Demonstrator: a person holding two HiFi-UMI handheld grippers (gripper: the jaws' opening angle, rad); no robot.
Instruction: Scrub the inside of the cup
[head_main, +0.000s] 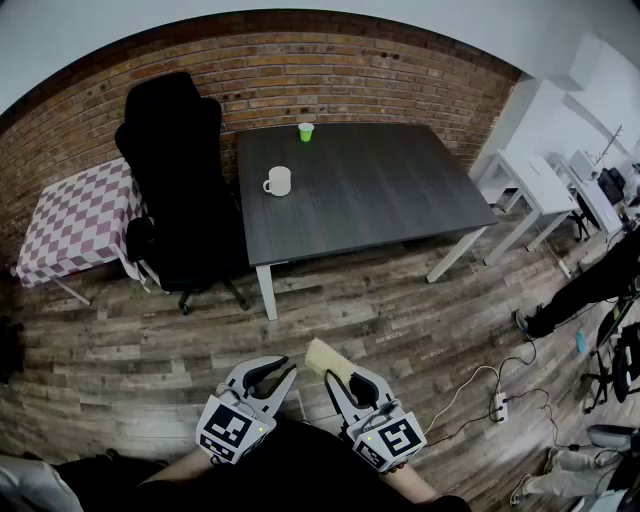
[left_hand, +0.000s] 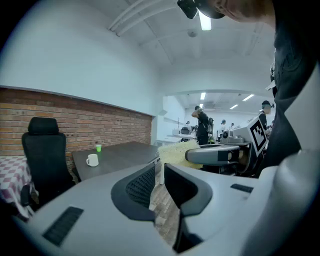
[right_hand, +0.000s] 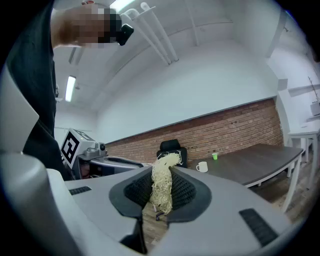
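The cup (head_main: 278, 181), a white mug with a loop handle and a smooth, probably ceramic glaze, stands upright on the dark matte table (head_main: 400, 200), toward its left side and well apart from both grippers. It is too small in every view to tell whether anything is inside. Its open mouth faces up, which should suit a tool going in from above. A small green cup (head_main: 306, 131) sits near the table's far edge by the brick wall. The right gripper (head_main: 340, 378) clamps a pale yellow scrub pad (right_hand: 161, 180) of coarse, tangled, springy fibres. The pad's upper end sticks out past the ribbed black pads, likely so that end can reach into the mug. The left gripper (left_hand: 159, 176) holds nothing: its jaws stand a narrow gap apart, with only plank flooring showing through, so it is free to steady the mug by its wall or handle. Both tools hang close to the person's body, over the wood-grain floor (head_main: 400, 310), so the scrubbing has not begun. A black padded office chair (head_main: 175, 170) and a checked cloth (head_main: 80, 220) flank the table's left side.
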